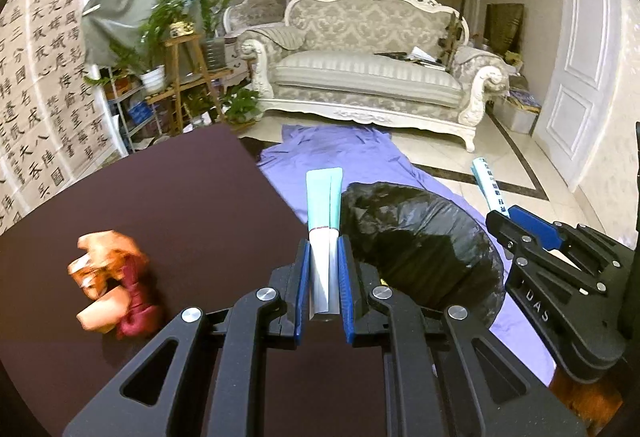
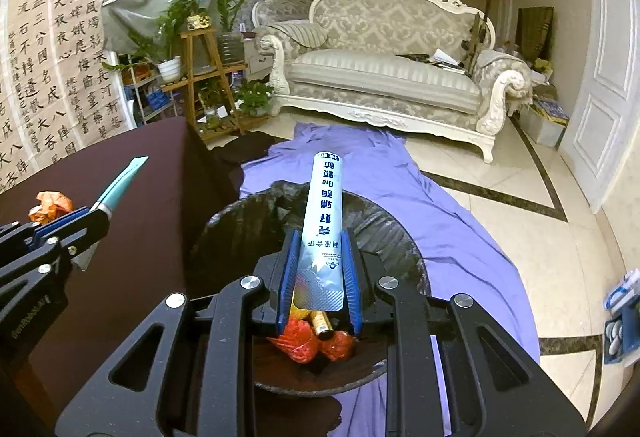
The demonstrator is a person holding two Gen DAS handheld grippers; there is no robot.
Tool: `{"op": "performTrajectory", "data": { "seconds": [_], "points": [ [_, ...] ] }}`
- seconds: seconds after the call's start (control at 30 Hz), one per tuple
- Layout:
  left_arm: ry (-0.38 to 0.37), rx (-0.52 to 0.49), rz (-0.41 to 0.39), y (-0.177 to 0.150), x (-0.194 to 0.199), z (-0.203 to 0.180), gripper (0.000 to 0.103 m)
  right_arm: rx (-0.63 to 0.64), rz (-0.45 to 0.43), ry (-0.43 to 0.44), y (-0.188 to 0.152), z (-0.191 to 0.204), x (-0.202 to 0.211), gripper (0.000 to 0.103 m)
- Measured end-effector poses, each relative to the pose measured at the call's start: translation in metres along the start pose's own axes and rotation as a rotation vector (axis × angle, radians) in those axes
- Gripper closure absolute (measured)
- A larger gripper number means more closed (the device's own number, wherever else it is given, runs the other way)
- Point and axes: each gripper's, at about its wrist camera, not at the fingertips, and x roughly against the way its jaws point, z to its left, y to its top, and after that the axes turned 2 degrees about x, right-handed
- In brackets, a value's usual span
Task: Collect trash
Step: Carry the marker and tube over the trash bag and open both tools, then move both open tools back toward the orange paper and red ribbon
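My left gripper (image 1: 323, 249) is shut on a teal-and-white tube (image 1: 323, 197), which sticks out forward past the table edge beside the black trash bag (image 1: 420, 249). My right gripper (image 2: 320, 241) is shut on a white-and-blue sachet (image 2: 325, 205), held over the bag's open mouth (image 2: 372, 229). Inside the bag lie red wrappers (image 2: 298, 341) and a small dark cylinder (image 2: 323, 325). A crumpled orange-and-red wrapper (image 1: 108, 285) lies on the dark brown table (image 1: 180, 197). Each view shows the other gripper: the right gripper (image 1: 506, 217) with its sachet (image 1: 490, 189), the left gripper (image 2: 94, 215) with its tube (image 2: 120, 183).
A purple cloth (image 1: 360, 157) is spread on the tiled floor under the bag. Beyond it stands an ornate sofa (image 1: 368, 73), with a wooden plant stand (image 1: 188, 77) to the left and a white door (image 1: 580, 77) to the right. A blue object (image 2: 622, 321) sits at the right edge.
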Motion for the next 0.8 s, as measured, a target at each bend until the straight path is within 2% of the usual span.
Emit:
{"op": "performTrajectory", "data": {
  "seconds": [0.27, 0.33, 0.37, 0.4, 0.47, 0.8],
  "points": [
    [-0.002, -0.061, 0.017, 0.001, -0.024, -0.025, 0.087, -0.024, 0.044, -0.013, -0.006, -0.014, -0.021, 0.078],
    [0.007, -0.076, 0.023, -0.001, -0.027, -0.027, 0.081, -0.030, 0.050, -0.027, -0.007, -0.017, -0.024, 0.058],
    [0.013, -0.077, 0.023, -0.001, -0.028, -0.027, 0.075, -0.032, 0.052, -0.032, -0.007, -0.017, -0.026, 0.056],
    [0.016, -0.076, 0.023, -0.002, -0.028, -0.027, 0.066, -0.032, 0.057, -0.035, -0.008, -0.019, -0.027, 0.055],
    [0.018, -0.064, 0.021, -0.003, -0.026, -0.024, 0.056, -0.032, 0.063, -0.039, -0.010, -0.018, -0.029, 0.055],
    [0.103, -0.010, 0.005, -0.009, 0.000, 0.020, 0.040, -0.021, 0.064, -0.008, -0.008, 0.002, -0.024, 0.052]
  ]
}}
